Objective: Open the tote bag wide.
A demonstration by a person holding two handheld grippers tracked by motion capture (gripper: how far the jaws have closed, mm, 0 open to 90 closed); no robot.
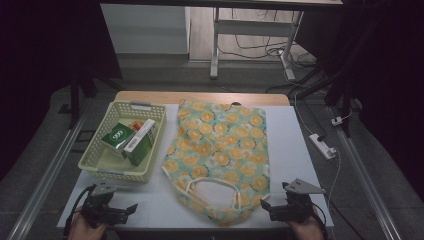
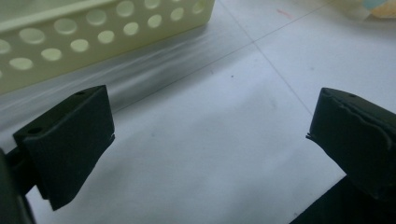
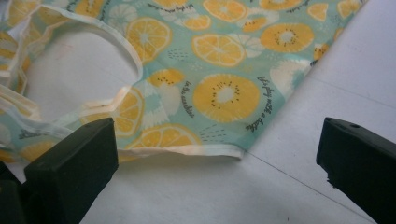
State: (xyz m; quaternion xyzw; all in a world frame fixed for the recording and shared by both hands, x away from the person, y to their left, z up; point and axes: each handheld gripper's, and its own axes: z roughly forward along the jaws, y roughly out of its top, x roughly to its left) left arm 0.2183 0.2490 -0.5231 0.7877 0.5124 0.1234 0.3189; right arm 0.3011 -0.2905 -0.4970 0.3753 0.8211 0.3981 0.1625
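Note:
A fruit-print cloth bag in teal and orange lies flat on the white table, its cream-edged handles toward the near edge. A pale yellow perforated basket stands to its left and holds a green box and a white-and-green carton. My left gripper rests open near the table's front left, just in front of the basket. My right gripper sits open at the front right, beside the bag's near corner. Nothing lies between either pair of jaws.
Bare wood of the table top shows along the far edge. On the floor to the right lie a white power strip and cables. A metal desk frame stands behind the table.

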